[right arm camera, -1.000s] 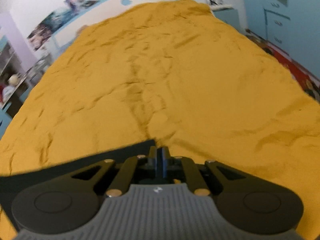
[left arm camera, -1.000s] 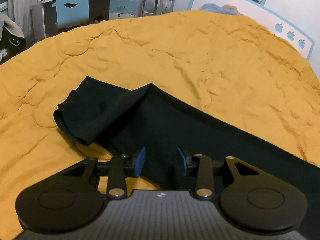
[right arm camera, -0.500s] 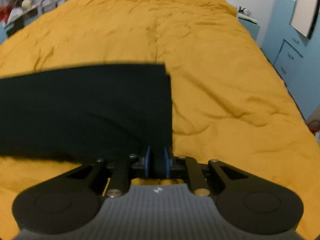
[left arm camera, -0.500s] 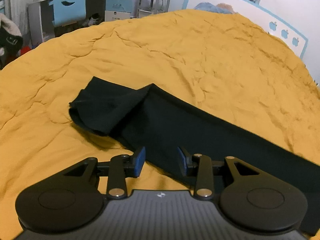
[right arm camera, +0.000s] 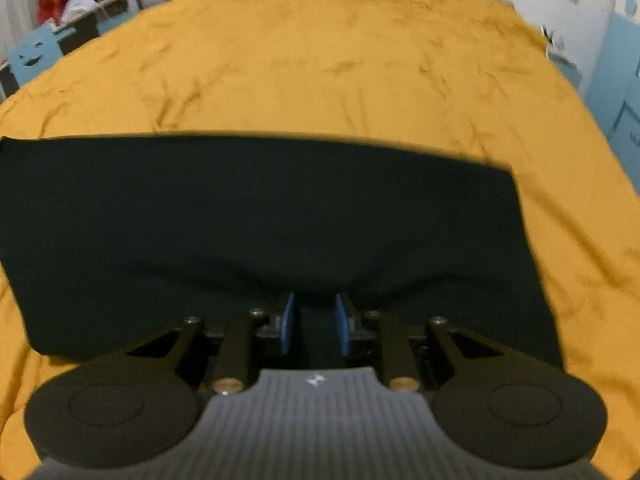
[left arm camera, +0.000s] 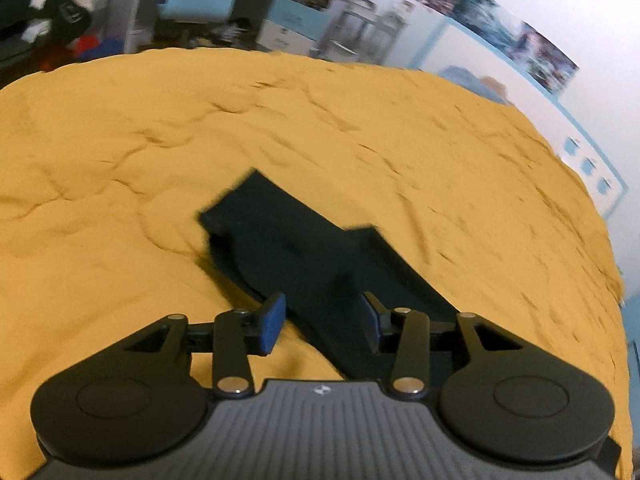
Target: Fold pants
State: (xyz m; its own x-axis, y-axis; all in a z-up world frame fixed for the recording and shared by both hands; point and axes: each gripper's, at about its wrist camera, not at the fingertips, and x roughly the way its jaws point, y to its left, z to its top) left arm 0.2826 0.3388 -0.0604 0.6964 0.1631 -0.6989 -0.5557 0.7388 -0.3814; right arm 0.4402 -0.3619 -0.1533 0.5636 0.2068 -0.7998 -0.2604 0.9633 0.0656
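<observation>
The black pants (left arm camera: 304,248) lie folded on the yellow-orange bedspread (left arm camera: 120,184). In the left wrist view they run as a long dark strip from mid-frame down between my fingers. My left gripper (left arm camera: 322,322) is open, hovering over the near end of the strip. In the right wrist view the pants (right arm camera: 256,216) fill the middle as a wide dark band with a straight right edge. My right gripper (right arm camera: 314,322) is partly open, its blue pads on either side of a raised bit of the cloth's near edge.
The bedspread (right arm camera: 340,60) covers the whole bed around the pants. Beyond the far edge stand a desk and shelves with clutter (left arm camera: 256,12) and a blue smiley chair (right arm camera: 32,56). Blue drawers (right arm camera: 620,80) are at the right.
The right gripper, shut on the pants' end before, has carried it over the rest and opened its jaws. The left gripper rose and swung; the strip now looks shorter and doubled.
</observation>
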